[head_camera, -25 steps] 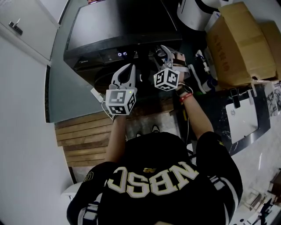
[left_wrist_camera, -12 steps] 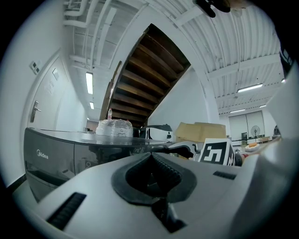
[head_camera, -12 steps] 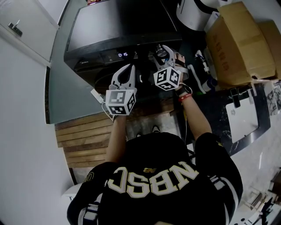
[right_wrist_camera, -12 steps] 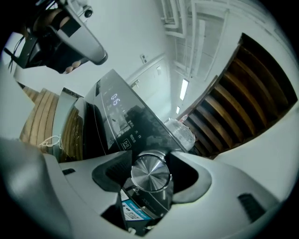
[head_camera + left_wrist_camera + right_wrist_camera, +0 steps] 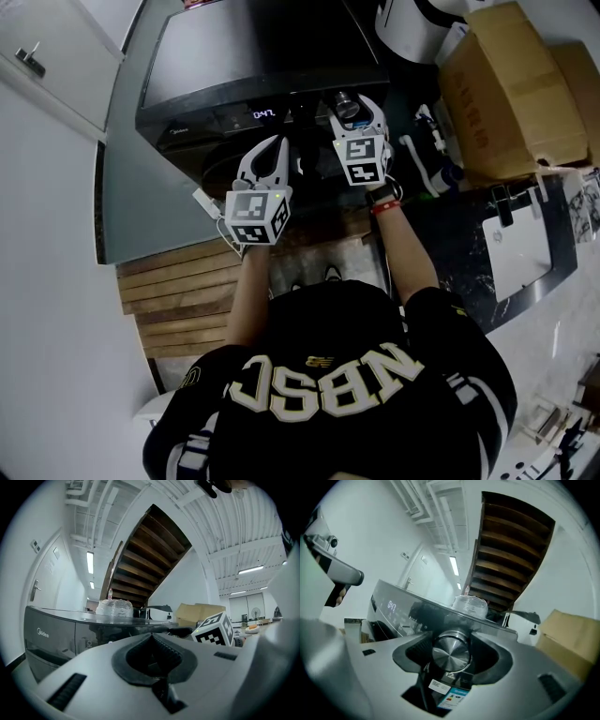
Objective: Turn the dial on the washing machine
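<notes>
Right gripper (image 5: 356, 107) clamped on round brushed-metal dial (image 5: 451, 652) of dark grey washing machine (image 5: 253, 56), left gripper (image 5: 268, 152) held nearer and left, jaws closed together, holding nothing

- To your right, brown cardboard boxes (image 5: 511, 94) sit side by side.
- Down to your left, you have a platform of wooden slats (image 5: 178, 291).
- Ahead, a dark staircase (image 5: 140, 559) shows from underneath, with a plastic-wrapped bundle (image 5: 114, 607) lower in view.
- At far left is a white door (image 5: 47, 56) with a handle.
</notes>
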The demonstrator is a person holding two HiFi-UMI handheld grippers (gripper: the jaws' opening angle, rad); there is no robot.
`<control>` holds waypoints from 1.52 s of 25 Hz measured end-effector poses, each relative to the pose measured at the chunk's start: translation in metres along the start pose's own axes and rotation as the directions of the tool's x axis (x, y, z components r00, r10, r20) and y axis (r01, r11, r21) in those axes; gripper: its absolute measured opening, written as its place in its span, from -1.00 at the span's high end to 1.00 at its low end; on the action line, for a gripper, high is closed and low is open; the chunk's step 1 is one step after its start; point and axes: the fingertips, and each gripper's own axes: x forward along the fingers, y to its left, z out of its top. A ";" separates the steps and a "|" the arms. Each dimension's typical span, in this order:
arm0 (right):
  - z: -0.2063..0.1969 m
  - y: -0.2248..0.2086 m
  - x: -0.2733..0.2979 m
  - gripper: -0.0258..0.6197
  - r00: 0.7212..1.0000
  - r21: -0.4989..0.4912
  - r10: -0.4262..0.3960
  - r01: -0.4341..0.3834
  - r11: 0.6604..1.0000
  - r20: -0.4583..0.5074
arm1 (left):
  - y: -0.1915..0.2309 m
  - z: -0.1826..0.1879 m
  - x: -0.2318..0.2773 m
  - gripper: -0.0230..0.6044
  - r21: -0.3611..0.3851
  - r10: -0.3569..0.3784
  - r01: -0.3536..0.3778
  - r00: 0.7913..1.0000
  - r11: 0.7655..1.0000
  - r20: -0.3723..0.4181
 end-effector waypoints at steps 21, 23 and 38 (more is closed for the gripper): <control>-0.008 -0.011 0.001 0.12 1.000 0.275 -0.008 0.010 0.962 -0.008 | -0.012 -0.001 0.004 0.88 -0.009 -0.017 0.017 1.000 1.000 0.008; -0.008 -0.010 0.001 0.12 1.000 0.277 -0.005 0.007 0.961 -0.009 | -0.013 -0.001 0.005 0.88 -0.011 -0.017 0.017 1.000 1.000 0.007; -0.019 -0.020 0.001 0.12 0.999 0.653 -0.009 -0.022 0.757 0.044 | -0.010 -0.004 0.003 0.88 -0.035 0.000 0.000 1.000 0.999 0.007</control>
